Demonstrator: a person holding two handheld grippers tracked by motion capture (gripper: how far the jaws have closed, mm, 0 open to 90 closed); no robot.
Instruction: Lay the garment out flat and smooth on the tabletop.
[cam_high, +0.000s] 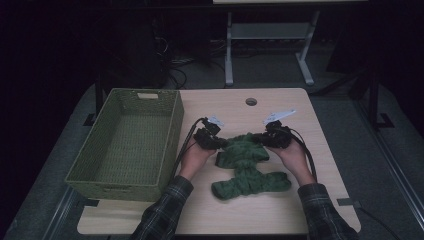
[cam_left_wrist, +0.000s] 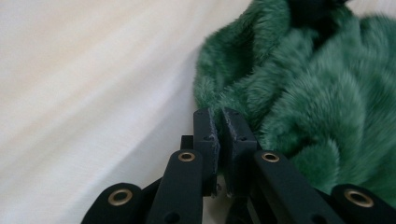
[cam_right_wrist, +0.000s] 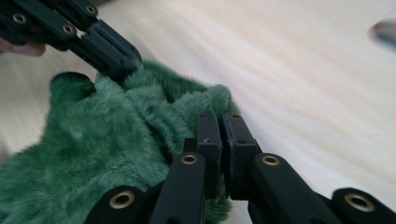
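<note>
While no writing reads | both grippers (cam_high: 226, 143) (cam_high: 258, 139) clamp green fleece (cam_high: 247, 167)

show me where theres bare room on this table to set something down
Free: the far tabletop beyond both grippers around the round hole, and the near strip below the green fuzzy cloth. The wicker basket has bare room inside. Crowded: the middle, where the left gripper and right gripper pinch the cloth.

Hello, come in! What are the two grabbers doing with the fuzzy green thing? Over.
Left gripper and right gripper both pinching the green fuzzy cloth edges. Cloth crumpled on table. Woven basket beside, nothing blocking.
</note>
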